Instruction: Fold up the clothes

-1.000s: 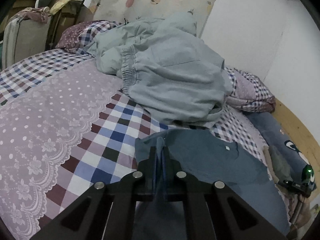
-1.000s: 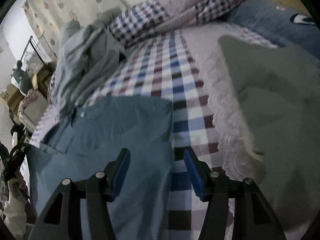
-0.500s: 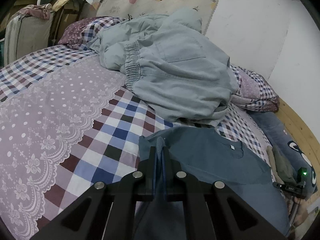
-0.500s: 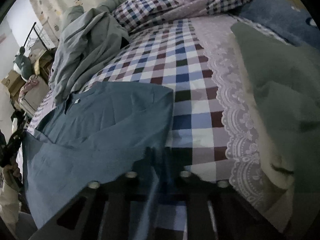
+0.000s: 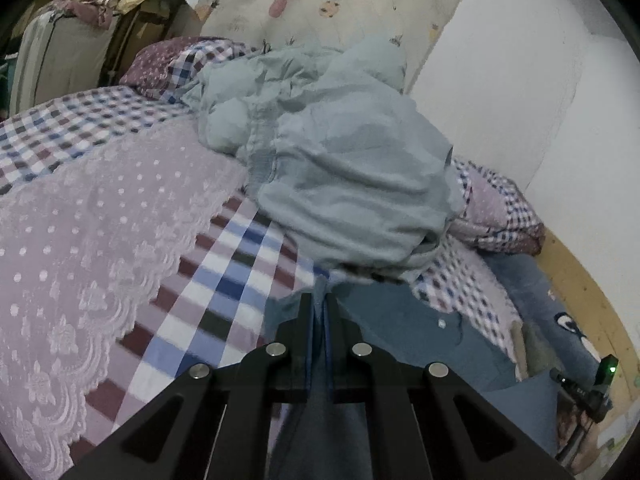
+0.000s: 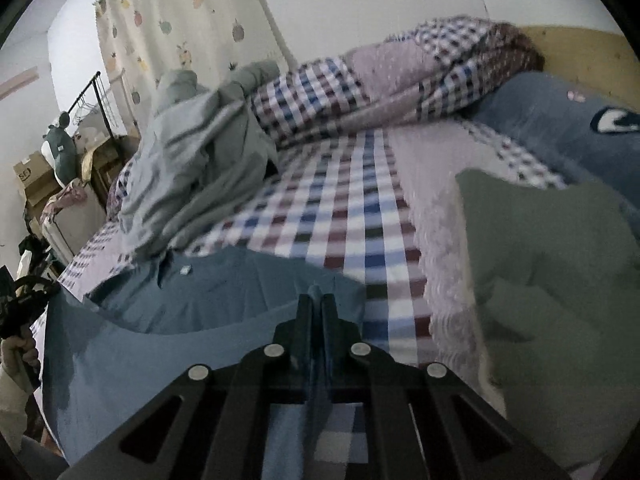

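Note:
A blue t-shirt [image 5: 404, 332] lies on the checked bedspread, collar and small white label toward the pile of clothes. My left gripper [image 5: 319, 300] is shut on an edge of this shirt, with cloth pinched between the fingers. In the right wrist view the same blue t-shirt [image 6: 208, 300] spreads to the lower left, its near part lifted. My right gripper [image 6: 316, 300] is shut on another edge of it. A heap of pale grey-green clothes [image 5: 340, 172] sits just behind the shirt.
A folded green garment [image 6: 552, 280] lies on the bed at the right. A blue cushion [image 6: 568, 120] and a rumpled checked quilt [image 6: 400, 80] lie by the wooden headboard. A person's hand [image 6: 18, 354] holds the other gripper at far left. Boxes and a rack stand beyond the bed.
The right gripper went from open over the shirt's edge to shut on it. Both grippers have lifted and moved toward the clothes pile, pulling the shirt up.

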Motion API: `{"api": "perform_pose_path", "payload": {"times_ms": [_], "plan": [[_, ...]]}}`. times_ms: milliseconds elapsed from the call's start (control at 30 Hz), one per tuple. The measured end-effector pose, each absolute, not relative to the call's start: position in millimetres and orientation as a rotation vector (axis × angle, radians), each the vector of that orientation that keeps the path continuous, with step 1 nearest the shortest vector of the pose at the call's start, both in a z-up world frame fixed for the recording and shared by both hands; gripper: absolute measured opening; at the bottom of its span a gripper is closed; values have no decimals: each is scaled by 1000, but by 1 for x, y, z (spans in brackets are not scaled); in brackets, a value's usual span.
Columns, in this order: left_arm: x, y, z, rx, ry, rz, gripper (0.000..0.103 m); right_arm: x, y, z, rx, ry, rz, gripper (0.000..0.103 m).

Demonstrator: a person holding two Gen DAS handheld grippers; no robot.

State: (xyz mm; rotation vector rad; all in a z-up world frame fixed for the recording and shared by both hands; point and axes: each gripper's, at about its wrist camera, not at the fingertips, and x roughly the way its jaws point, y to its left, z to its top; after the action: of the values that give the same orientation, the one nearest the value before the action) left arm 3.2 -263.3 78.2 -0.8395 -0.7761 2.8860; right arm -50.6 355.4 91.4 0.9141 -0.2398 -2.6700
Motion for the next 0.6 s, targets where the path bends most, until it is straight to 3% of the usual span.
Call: {"api": "perform_pose_path", "payload": {"times_ms": [267, 600], "plan": [[-30, -263, 97, -826, -741, 2939, 2, -72, 354, 121, 841, -198, -2753, 2], [-103, -269, 101, -982, -724, 2907, 2, -136, 334, 135, 865, -16, -2784, 2]]}}
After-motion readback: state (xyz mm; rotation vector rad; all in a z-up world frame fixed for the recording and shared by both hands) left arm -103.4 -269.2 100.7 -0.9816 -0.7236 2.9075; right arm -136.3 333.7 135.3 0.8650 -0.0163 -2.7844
